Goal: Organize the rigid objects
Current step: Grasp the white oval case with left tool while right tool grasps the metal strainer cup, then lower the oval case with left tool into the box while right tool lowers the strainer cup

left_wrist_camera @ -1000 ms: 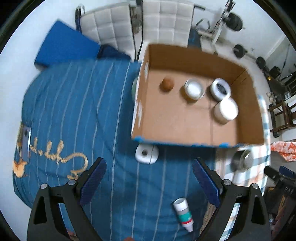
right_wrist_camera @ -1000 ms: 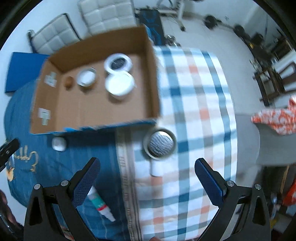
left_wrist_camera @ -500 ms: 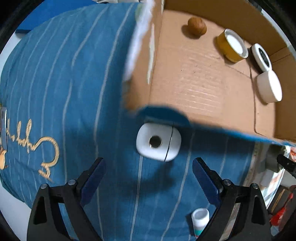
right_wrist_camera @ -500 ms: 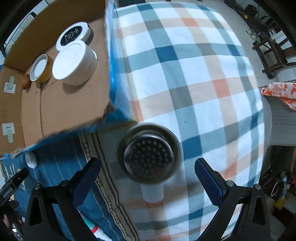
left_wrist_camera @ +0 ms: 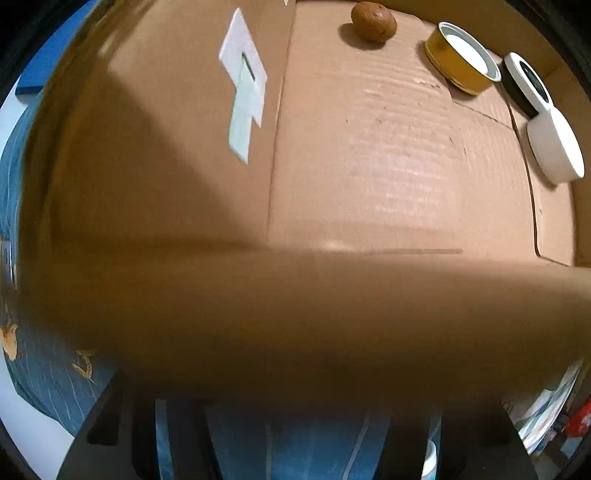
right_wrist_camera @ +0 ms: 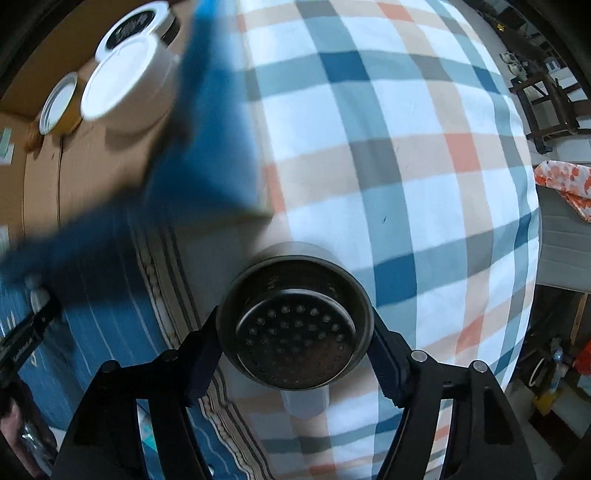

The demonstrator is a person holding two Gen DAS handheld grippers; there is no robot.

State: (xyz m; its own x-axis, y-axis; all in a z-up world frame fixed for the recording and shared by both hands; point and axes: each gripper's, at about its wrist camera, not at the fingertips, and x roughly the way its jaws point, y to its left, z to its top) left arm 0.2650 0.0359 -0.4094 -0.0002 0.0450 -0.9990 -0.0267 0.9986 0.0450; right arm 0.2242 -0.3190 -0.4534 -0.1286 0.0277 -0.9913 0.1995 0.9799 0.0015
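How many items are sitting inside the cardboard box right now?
4: a brown nut at the back, a yellow tin beside it, then a black-topped tin and a white jar rightward. The blurred near wall may hide more.

No text, brand, number or sign is legible in either view.

- Black lid (right_wrist_camera: 135,27): in the right wrist view, white script lettering on the round black label, too blurred to read. In the left wrist view, the same lid (left_wrist_camera: 526,83) is seen edge-on and its print cannot be resolved.
- White sticker (left_wrist_camera: 243,79): fixed to the inner wall of the box (left_wrist_camera: 369,155). It carries a short dark mark only; no characters can be made out.
- Blue cloth (left_wrist_camera: 44,376): gold embroidered script at the left edge of the left wrist view, mostly hidden by the box and unreadable.
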